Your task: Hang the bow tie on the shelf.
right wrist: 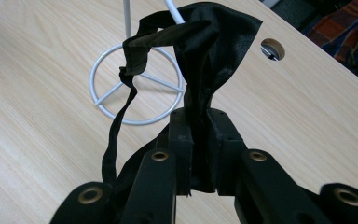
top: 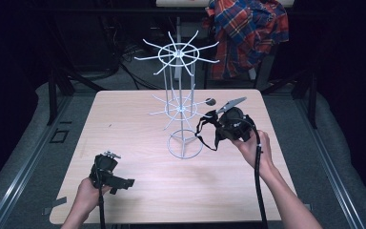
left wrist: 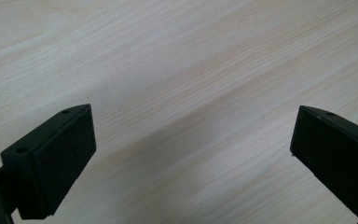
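Near the table's (top: 138, 200) front edge, left gripper (top: 108, 172) low over bare wood, jaws wide apart. Farther, beside the white wire rack (top: 183, 112), right gripper (right wrist: 199, 140) raised, clamped on black fabric (right wrist: 205, 56) with strap.

One pale wooden surface (top: 124, 143) was counted, with one round hole (right wrist: 272, 48) cut into it. One white wire display stand (top: 181, 107) was seen on it, carrying two tiers of radiating hooks over one ring-shaped base. One black fabric item with straps (right wrist: 205, 56) was counted. Two black handheld claws were counted, a left claw (top: 124, 182) and a right claw (top: 219, 125). One red, blue and white plaid shirt (top: 248, 33) was seen behind.
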{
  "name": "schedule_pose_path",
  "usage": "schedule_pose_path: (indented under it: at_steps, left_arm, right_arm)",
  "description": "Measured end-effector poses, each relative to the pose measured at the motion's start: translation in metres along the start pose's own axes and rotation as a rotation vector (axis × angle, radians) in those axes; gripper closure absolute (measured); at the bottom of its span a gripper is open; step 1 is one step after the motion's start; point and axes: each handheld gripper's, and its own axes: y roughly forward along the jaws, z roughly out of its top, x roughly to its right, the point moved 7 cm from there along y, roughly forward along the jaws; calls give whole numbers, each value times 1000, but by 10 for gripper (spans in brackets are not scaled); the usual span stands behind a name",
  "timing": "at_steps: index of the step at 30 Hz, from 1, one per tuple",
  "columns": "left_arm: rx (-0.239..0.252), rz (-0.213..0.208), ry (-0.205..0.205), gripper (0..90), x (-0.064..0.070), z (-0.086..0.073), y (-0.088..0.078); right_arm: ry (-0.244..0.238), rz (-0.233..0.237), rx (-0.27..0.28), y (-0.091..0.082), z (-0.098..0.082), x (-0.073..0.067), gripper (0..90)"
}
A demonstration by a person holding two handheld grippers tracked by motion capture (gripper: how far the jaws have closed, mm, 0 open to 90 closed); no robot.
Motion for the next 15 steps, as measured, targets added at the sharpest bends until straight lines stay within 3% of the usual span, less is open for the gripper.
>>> schedule_pose_path:
  at_steps: [15]
  left_arm:
    - [1,-3,1,2,0,0,0]
  right_arm:
    - [29,22,-5,18,8,4,811]
